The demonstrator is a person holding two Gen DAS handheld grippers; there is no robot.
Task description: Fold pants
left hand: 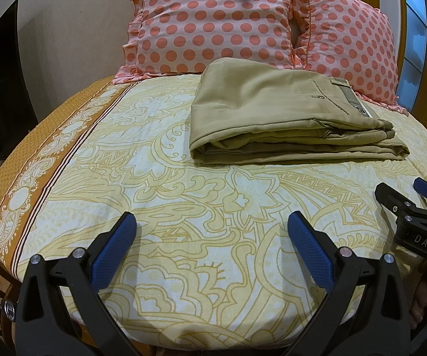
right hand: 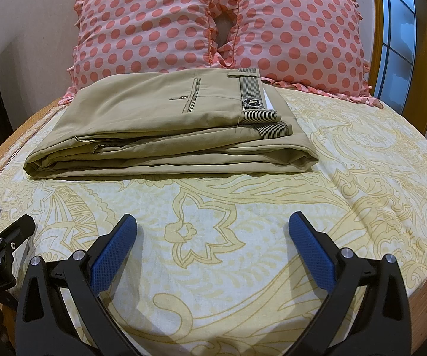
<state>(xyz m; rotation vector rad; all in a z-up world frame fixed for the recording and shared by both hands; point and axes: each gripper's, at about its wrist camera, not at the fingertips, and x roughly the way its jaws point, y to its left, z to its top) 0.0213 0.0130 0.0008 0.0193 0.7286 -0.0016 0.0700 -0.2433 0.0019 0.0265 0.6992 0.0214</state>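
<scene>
Khaki pants [left hand: 275, 112] lie folded in a flat stack on the bed, waistband to the right, back pocket up. They also show in the right wrist view [right hand: 166, 130]. My left gripper [left hand: 212, 222] is open and empty, held over the sheet well in front of the pants. My right gripper [right hand: 212, 222] is open and empty too, also in front of the pants. The right gripper also shows in the left wrist view [left hand: 403, 191] at the right edge, and the left gripper shows in the right wrist view [right hand: 4, 213] at the left edge.
The bed has a yellow and white patterned sheet [right hand: 243, 237] with an orange border [left hand: 29, 178] on the left. Two pink polka-dot pillows [left hand: 213, 20] [right hand: 296, 32] stand behind the pants. A wooden-framed window [right hand: 397, 29] is at the right.
</scene>
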